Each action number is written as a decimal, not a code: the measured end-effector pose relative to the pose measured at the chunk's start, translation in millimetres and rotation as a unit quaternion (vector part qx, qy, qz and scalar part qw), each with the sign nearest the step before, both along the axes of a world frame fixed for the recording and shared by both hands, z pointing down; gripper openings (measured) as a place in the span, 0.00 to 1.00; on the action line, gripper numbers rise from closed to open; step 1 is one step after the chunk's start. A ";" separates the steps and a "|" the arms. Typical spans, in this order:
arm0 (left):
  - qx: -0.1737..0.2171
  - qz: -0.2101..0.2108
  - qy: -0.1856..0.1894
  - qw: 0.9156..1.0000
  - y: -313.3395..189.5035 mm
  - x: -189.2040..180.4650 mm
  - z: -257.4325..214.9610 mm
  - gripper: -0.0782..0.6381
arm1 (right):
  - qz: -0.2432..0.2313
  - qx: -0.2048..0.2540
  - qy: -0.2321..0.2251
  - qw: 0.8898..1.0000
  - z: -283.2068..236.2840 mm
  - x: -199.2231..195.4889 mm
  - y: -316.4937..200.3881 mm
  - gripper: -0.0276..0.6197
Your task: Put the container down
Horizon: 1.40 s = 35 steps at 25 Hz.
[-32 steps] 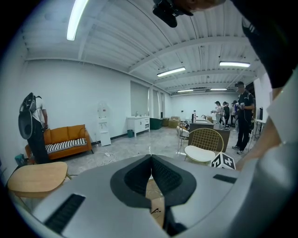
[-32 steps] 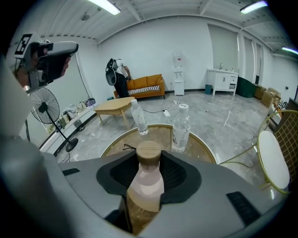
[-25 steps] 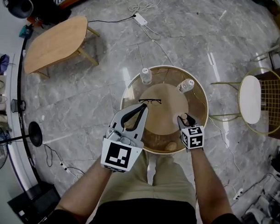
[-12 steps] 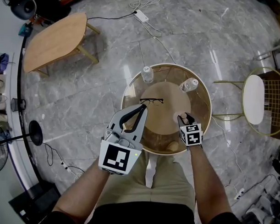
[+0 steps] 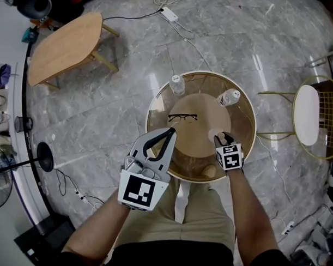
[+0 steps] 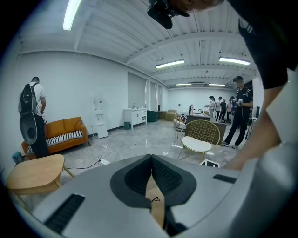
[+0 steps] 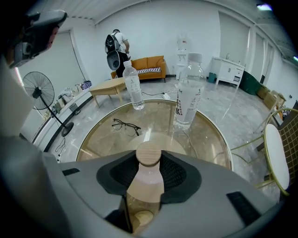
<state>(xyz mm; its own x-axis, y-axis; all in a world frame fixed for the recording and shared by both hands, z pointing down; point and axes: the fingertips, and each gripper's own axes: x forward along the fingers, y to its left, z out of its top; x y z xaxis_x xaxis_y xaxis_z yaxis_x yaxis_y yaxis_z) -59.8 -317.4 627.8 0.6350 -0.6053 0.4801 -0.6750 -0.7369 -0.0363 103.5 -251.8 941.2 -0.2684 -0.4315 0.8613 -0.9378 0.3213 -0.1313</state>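
Since a second earlier, both grippers had sunk toward the round tabletop [image 5: 243,124], the right one more, carrying the container [image 7: 145,186] down with it. That container sat upright between the jaws of the right gripper [image 7: 149,173], pinched on both sides at its neck, just under a round wooden lid [image 7: 149,154] that stood above the jaws. It was a clear, narrow-shouldered jar, and something pale showed low inside it. Whether its base already touched the glass could not be told.

By this look, the lowering was well along. What was left was to seat the base on the tabletop, spread the jaws and draw back.

Ahead of those jaws and to their left lay a pair of eyeglasses [image 7: 126,125]. Farther beyond stood two water bottles [image 7: 188,93], well apart from the container. The left gripper [image 6: 151,158] hung at the near left edge of the tabletop, its jaws pressed together at the tips with nothing between them.
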 end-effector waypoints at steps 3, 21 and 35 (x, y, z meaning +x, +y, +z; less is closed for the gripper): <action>-0.004 0.001 -0.002 1.000 2.7 3.4 3.5 0.13 | -0.006 -0.004 0.009 1.000 6.5 0.8 1.5 0.28; -0.004 -0.022 -0.007 1.000 -1.9 7.0 8.9 0.13 | -0.077 -0.027 0.023 0.996 29.9 -14.3 21.3 0.28; 0.001 -0.044 -0.002 0.999 4.5 22.5 -10.2 0.13 | -0.119 -0.035 0.014 0.992 27.8 -20.9 32.8 0.33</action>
